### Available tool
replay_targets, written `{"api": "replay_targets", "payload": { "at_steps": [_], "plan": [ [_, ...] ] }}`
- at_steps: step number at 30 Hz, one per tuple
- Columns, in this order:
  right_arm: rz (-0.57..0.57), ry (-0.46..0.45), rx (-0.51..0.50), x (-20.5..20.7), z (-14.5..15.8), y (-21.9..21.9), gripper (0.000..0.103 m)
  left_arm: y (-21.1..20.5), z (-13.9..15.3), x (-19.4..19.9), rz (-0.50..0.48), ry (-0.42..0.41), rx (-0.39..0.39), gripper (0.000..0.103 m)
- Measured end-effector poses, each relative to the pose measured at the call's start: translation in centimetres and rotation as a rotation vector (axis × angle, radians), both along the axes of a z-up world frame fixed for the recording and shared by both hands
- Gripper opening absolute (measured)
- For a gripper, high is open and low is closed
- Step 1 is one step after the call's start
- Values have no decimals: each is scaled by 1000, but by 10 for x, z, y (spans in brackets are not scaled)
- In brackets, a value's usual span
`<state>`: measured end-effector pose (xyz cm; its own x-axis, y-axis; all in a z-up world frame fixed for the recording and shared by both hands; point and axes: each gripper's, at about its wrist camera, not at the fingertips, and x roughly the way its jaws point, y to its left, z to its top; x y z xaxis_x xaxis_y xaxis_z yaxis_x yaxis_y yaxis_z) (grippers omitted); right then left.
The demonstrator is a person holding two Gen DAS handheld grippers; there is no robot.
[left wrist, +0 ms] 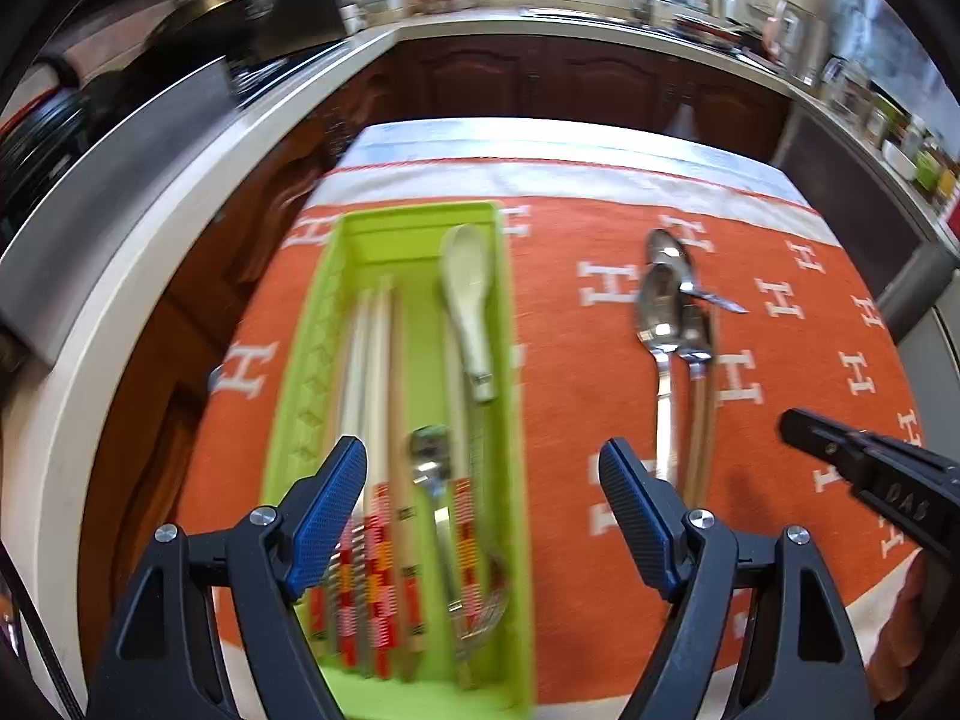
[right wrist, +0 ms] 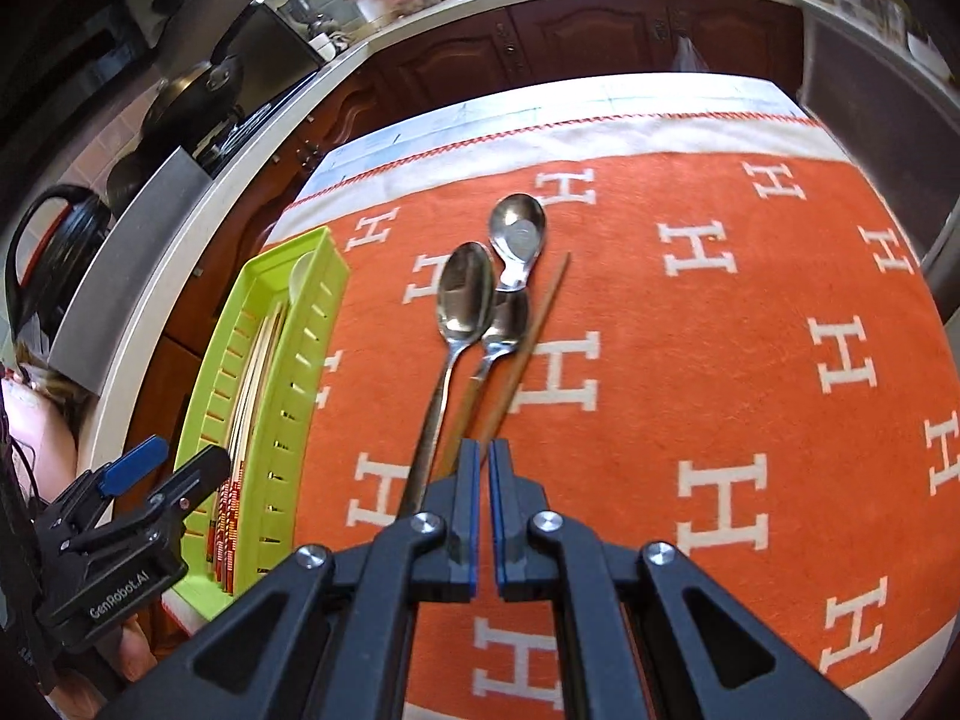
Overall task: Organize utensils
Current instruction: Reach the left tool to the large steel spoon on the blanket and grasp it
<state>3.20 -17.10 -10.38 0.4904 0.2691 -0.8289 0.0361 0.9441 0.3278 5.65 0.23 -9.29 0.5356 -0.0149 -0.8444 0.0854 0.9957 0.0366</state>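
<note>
1. A green tray (left wrist: 312, 372) lies on an orange cloth with white H letters (right wrist: 750, 312) that covers the worktop. The tray's long axis runs from the near edge towards the far cabinets.
2. In the tray lie several chopsticks (left wrist: 375, 360) with red and white patterned ends, lengthwise, patterned ends nearest the person.
3. A white ceramic spoon (left wrist: 468, 294) lies in the right part of the tray, bowl at the far end, handle pointing back towards the near edge.
4. A metal spoon (left wrist: 429, 456) sits nearer in the same part, also lengthwise; motion blur hides much of its handle.
5. To the right of the tray, apart from it, three loose metal spoons lie on the cloth. The large spoon (right wrist: 465, 300) and the one beside it (right wrist: 507, 324) lie nearly parallel, bowls away, handles towards the person.
6. The small spoon (right wrist: 519, 231) lies farthest off, its bowl away and its short handle touching the other two bowls.
7. A single wooden chopstick (right wrist: 534, 330) lies just right of the spoons, slanted, thin tip pointing away and to the right.
8. The left gripper (left wrist: 483, 462) hangs over the tray's near end, jaws wide apart, with nothing between them.
9. The right gripper (right wrist: 483, 450) hangs over the near ends of the loose spoons' handles and the chopstick, jaws closed; I cannot tell whether they pinch anything.
</note>
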Motion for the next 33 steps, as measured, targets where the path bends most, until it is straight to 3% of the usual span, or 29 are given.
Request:
{"api": "replay_targets", "payload": {
  "at_steps": [4, 6, 11, 13, 19, 33],
  "plan": [
    [-9, -3, 45, 1, -7, -12, 4, -25, -2, 10, -64, 2, -30, 78],
    [-14, 0, 61, 1, -11, -17, 3, -35, -7, 19, -90, 22, -60, 73],
    [-32, -1, 87, 2, -18, -31, 4, -49, -31, 49, -117, 145, -159, 37],
    [-40, -3, 91, 2, -21, -37, 4, -50, -44, 63, -107, 197, -205, 32],
    [-63, 8, 107, 5, -30, -53, 4, -54, -69, 80, -104, 302, -297, 30],
    [-69, 19, 123, 11, -40, -63, 3, -67, -71, 125, -110, 267, -306, 30]
  ]
}}
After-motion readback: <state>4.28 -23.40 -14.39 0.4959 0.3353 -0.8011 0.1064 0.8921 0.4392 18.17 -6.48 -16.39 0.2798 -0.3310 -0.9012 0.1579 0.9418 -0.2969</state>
